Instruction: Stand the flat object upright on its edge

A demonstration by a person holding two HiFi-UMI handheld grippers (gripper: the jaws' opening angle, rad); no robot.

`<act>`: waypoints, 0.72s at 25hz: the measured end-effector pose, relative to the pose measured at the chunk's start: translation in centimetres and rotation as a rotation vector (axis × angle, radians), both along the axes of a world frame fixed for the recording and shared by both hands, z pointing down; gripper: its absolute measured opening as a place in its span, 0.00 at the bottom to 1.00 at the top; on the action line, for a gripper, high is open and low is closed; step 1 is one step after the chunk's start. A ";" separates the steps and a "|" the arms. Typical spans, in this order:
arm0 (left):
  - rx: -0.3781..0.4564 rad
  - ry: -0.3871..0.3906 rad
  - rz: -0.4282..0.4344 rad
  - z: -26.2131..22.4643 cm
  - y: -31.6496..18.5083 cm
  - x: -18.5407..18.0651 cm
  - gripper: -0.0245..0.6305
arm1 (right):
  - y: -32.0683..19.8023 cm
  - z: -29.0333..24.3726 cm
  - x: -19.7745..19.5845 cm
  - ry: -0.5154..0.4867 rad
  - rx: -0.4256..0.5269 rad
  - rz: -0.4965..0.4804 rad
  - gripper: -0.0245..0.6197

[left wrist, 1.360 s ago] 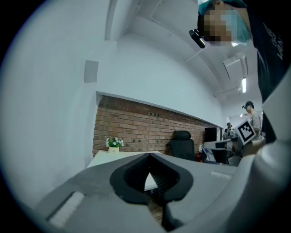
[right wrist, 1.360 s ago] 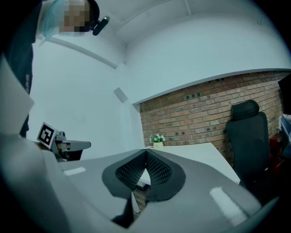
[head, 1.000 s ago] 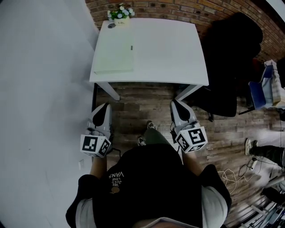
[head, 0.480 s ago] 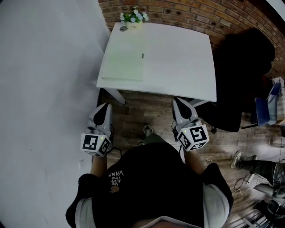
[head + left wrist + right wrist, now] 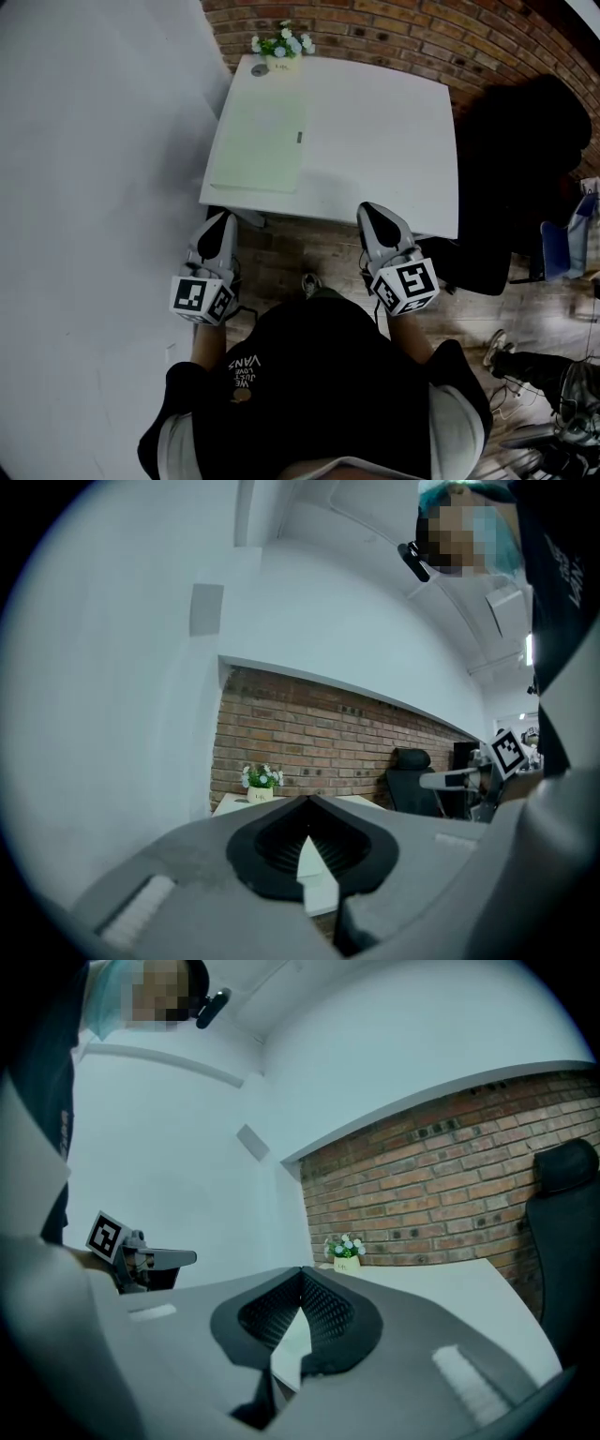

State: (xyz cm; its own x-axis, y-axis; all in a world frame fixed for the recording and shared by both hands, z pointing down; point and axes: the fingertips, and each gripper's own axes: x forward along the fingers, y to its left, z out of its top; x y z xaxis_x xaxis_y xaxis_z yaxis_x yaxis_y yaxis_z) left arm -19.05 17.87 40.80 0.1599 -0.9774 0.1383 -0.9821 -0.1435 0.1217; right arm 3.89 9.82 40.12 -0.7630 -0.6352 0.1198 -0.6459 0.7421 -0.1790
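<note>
The pale green board (image 5: pixel 258 141) lies flat on the left half of the bench (image 5: pixel 384 141), about 11 o'clock from the person. The left gripper (image 5: pixel 221 225) and right gripper (image 5: pixel 373 214) hang short of the bench, fingers together on nothing. Lying flush, the board likely gives little purchase, so prying may shove it toward the flower pot (image 5: pixel 281 47) at its 12 o'clock.

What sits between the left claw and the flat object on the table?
Head view: only the bare near edge of the white table. The shut left claw hangs just short of it; the flat object lies flat beyond, untouched.
</note>
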 end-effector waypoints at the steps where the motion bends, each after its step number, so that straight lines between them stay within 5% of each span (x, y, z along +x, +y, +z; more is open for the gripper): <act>1: -0.001 0.000 -0.003 0.1 -0.5 -0.1 0.04 | -0.5 0.1 -0.1 -0.001 -0.005 -0.001 0.04; 18: -0.027 0.002 -0.011 1.0 -5.7 -3.0 0.04 | -5.1 0.7 -2.6 -0.006 -0.031 0.013 0.04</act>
State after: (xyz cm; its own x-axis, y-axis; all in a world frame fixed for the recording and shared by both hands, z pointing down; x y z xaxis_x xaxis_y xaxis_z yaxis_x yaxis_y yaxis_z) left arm -22.08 12.19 41.80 0.1497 -0.9750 0.1639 -0.9834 -0.1296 0.1274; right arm 1.25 4.72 40.87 -0.7556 -0.6410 0.1349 -0.6542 0.7279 -0.2052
